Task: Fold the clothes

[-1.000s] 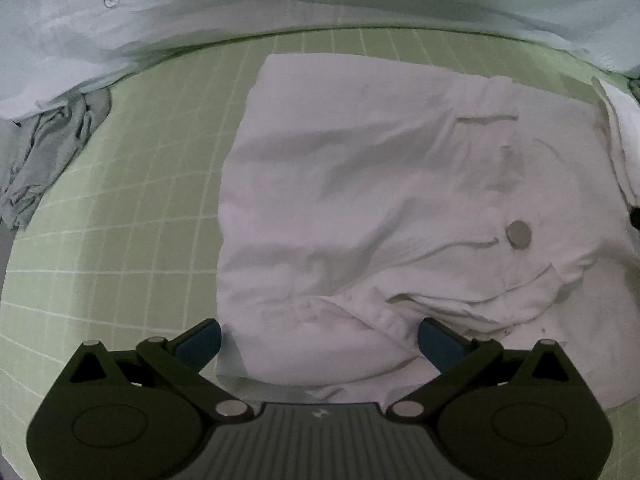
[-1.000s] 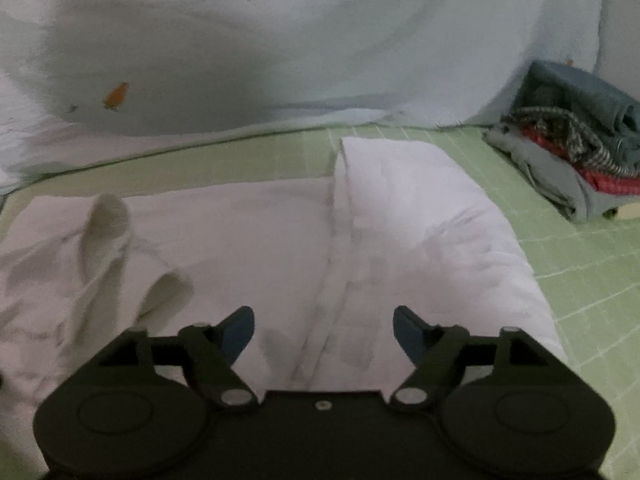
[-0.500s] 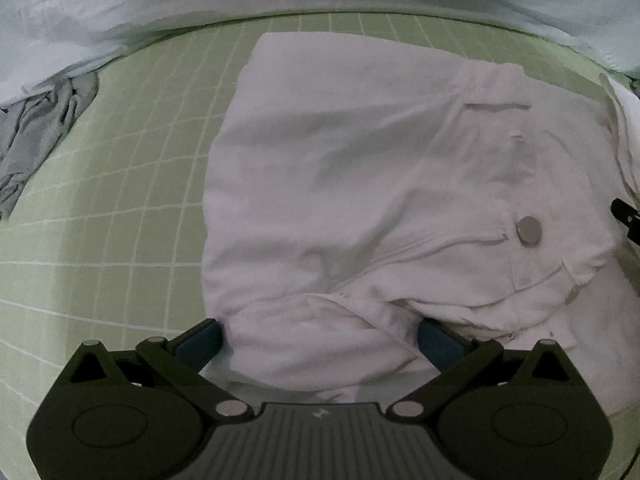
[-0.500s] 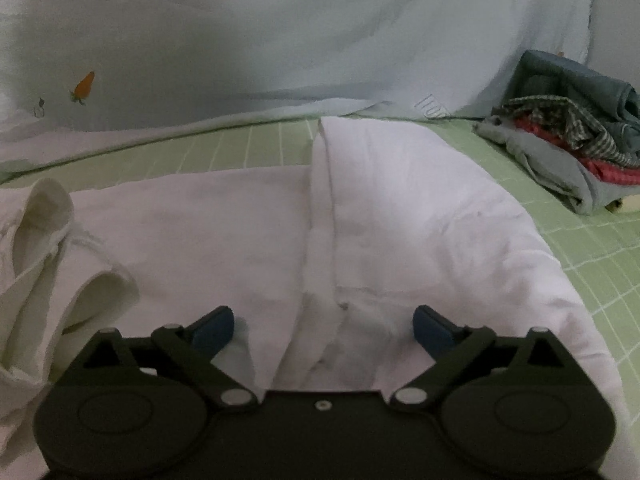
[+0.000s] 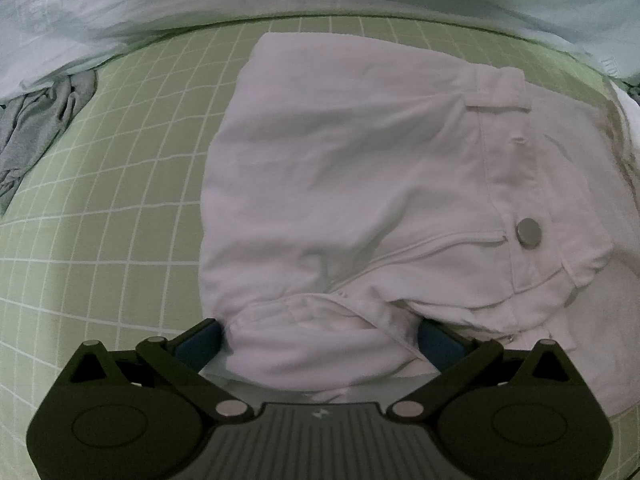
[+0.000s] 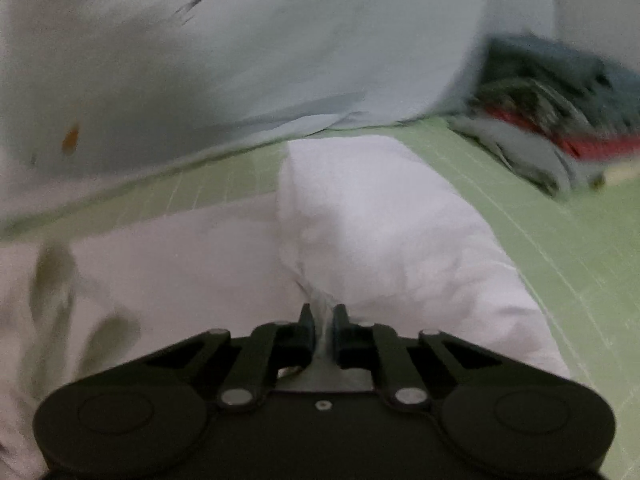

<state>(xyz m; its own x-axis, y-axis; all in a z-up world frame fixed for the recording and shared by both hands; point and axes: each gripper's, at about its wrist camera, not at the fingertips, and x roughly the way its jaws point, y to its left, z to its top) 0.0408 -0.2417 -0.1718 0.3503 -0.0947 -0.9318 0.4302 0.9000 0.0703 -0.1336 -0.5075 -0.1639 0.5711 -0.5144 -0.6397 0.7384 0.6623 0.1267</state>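
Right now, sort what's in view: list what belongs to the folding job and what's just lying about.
In the job:
- white trousers
- left gripper, open around a bunched edge of them
- right gripper, shut on a fold of them

Lying about:
- grey garment, crumpled at the left
- pile of clothes, far right, blurred
- pale blue quilt behind
- green checked sheet underneath

A green checked sheet [image 5: 120, 208] is covering the bed. A pale blue quilt [image 6: 280, 60] is bunching behind it in dim light.
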